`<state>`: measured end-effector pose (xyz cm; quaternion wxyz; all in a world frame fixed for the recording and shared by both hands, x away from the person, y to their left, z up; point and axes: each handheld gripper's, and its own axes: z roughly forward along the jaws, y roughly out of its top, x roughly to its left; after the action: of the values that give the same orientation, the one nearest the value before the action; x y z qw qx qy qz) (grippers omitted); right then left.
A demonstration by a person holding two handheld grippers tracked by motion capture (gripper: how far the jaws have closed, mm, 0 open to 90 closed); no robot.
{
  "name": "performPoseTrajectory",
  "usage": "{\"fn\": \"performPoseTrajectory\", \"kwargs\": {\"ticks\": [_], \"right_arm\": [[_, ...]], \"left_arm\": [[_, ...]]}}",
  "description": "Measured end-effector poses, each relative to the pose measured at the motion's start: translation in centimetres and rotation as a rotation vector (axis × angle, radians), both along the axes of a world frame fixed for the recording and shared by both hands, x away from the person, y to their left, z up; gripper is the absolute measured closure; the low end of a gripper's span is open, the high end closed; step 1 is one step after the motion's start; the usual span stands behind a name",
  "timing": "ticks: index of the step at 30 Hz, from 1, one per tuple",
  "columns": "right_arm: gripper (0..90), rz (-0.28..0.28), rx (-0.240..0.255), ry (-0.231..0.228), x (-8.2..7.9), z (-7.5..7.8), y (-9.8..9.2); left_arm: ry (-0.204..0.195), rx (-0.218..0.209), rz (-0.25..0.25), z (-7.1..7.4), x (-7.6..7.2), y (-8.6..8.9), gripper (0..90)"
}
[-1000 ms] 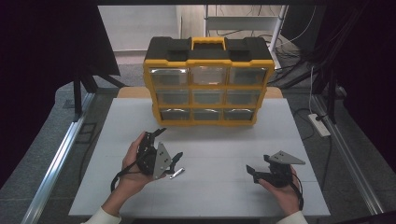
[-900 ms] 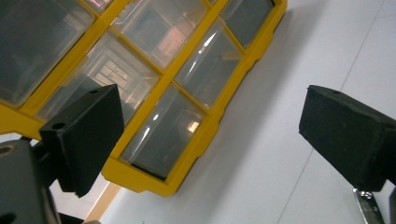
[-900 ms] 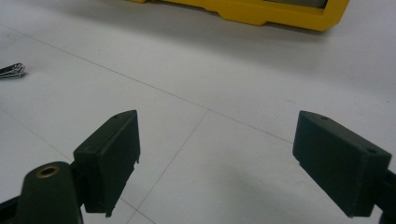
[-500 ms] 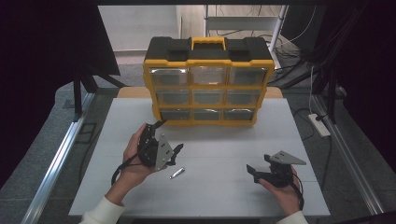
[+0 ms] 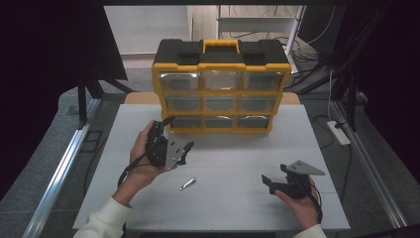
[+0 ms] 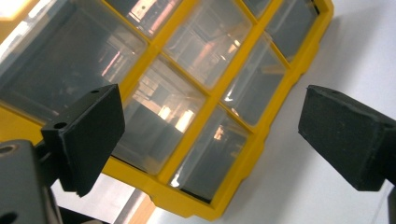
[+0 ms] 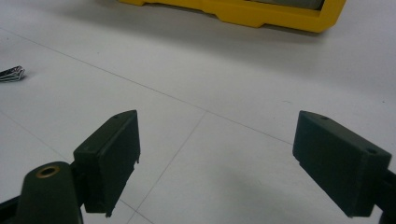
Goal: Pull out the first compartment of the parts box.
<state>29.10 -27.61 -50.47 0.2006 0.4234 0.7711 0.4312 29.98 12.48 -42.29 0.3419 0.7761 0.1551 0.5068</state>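
Approach phase: left gripper (image 5: 184, 150) faces the yellow drawer organizer (image 5: 221, 87), jaws apart and empty, lower-left drawer (image 6: 159, 121) framed between them. Right gripper (image 5: 275, 182) rests low over the table (image 5: 237, 208), jaws apart, empty. Small metal part (image 5: 187, 183) lies behind the left jaws. Probable next move: advance, align the jaws on a drawer front.

Left black plastic tongs (image 5: 182, 149): grey three-cornered top plate, black cable trailing. Right black plastic tongs (image 5: 271, 182): same plate. Blocky matte jaws with small screw holes. White sleeves (image 5: 106, 220).
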Motion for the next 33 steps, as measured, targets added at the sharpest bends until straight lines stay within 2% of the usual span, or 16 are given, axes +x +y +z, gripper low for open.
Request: {"fn": "performPoseTrajectory", "kwargs": {"ticks": [9, 11, 12, 33], "right_arm": [[15.7, -0.004, -0.002, 0.0, 0.0, 0.0, -0.1], [15.7, -0.004, -0.002, 0.001, 0.0, 0.0, 0.0], [15.7, -0.003, -0.002, -0.001, 0.0, 0.0, 0.0], [15.7, -0.006, -0.002, 0.007, 0.1, -0.1, -0.1]], "left_arm": [[-0.031, 0.033, -0.001, 0.9, 0.9, -0.4, 7.6], [-0.029, 0.024, 0.002, 0.9, 1.1, -0.6, 7.5], [-0.037, 0.038, 0.002, 1.1, 1.2, -0.6, 7.5], [-0.089, 0.043, 0.052, 2.0, 3.3, 0.0, 7.1]]}}
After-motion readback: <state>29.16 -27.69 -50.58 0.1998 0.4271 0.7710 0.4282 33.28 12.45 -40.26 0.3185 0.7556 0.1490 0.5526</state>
